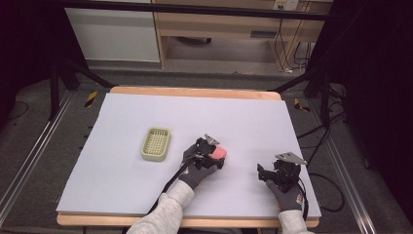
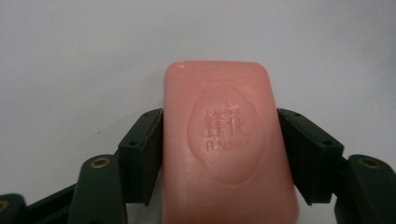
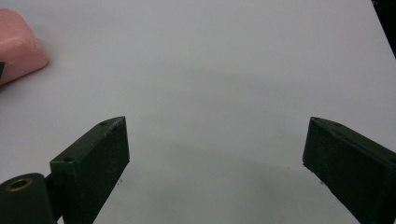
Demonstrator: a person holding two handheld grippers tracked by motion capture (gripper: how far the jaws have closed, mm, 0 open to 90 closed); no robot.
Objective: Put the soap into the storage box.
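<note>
A pink soap bar [image 2: 229,144] with an embossed oval stamp lies between the black jaws of my left gripper [image 2: 219,140], which press on both of its long sides. In the high view the soap [image 1: 220,152] and the left gripper [image 1: 213,157] are near the middle of the pale mat. A pale green slotted soap dish [image 1: 156,144] sits to their left, apart from them. My right gripper [image 1: 263,173] rests low over the mat at the right. Its jaws stand wide open with nothing between them [image 3: 215,144]. The soap's corner [image 3: 16,46] shows at that view's far left.
The pale lavender mat [image 1: 122,185] covers a wooden table with its edge [image 1: 195,91] showing at the back. Dark stand legs and cables lie on the floor on both sides. A wooden cabinet [image 1: 219,24] stands behind the table.
</note>
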